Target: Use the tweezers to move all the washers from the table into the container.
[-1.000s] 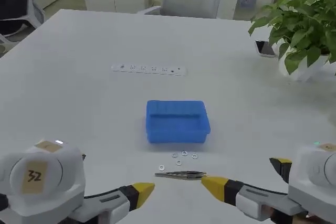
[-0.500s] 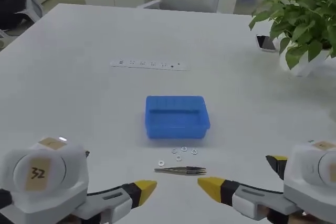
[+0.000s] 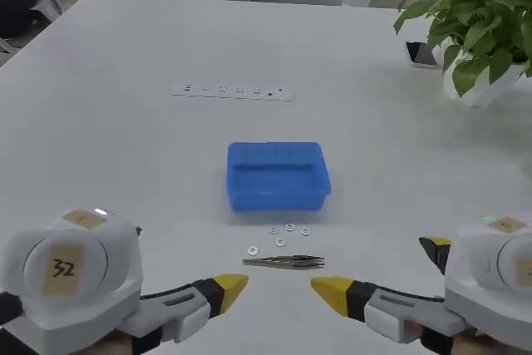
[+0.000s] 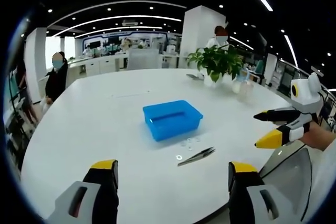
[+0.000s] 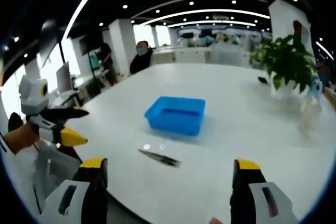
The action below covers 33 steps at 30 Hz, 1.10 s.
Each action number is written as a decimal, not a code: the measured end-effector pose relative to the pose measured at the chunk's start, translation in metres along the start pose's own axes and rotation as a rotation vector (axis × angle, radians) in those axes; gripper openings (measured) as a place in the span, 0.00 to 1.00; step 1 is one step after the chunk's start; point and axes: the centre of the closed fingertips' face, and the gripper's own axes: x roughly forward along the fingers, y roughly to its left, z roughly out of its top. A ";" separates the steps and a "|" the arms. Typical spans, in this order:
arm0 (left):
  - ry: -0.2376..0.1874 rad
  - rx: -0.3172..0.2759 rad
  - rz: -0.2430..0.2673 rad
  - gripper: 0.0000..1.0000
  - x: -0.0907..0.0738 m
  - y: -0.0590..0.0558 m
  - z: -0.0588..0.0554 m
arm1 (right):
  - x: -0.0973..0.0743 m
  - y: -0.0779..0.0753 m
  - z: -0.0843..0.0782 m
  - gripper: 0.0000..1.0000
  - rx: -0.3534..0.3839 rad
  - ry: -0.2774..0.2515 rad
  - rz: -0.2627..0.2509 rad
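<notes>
Risk here: tweezers [image 3: 284,262] lie flat on the bench [image 3: 125,122], thin and likely slippery. A clumsy pinch could skid them into the washers [image 3: 283,234] just beyond and scatter them, well short of the blue container [image 3: 278,175]. Left gripper [image 4: 172,169] and right gripper [image 5: 169,165] hover low at the near edge, angled inward, jaws spread wide, holding nothing.
</notes>
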 end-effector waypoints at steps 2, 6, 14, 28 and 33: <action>0.004 -0.003 -0.007 0.87 0.003 -0.001 -0.001 | 0.001 -0.001 0.001 0.98 0.004 -0.001 -0.002; 0.010 0.009 -0.011 0.87 0.008 -0.002 -0.001 | 0.003 -0.004 0.003 0.97 0.008 -0.010 -0.008; 0.000 0.022 -0.044 0.84 0.018 -0.004 0.004 | 0.010 -0.007 0.005 0.95 0.006 -0.005 -0.010; 0.059 0.125 -0.156 0.57 0.050 -0.013 -0.010 | 0.020 -0.015 0.005 0.87 -0.007 0.005 -0.022; 0.101 0.182 -0.192 0.42 0.065 -0.013 -0.018 | 0.022 -0.021 0.003 0.83 0.013 0.009 -0.024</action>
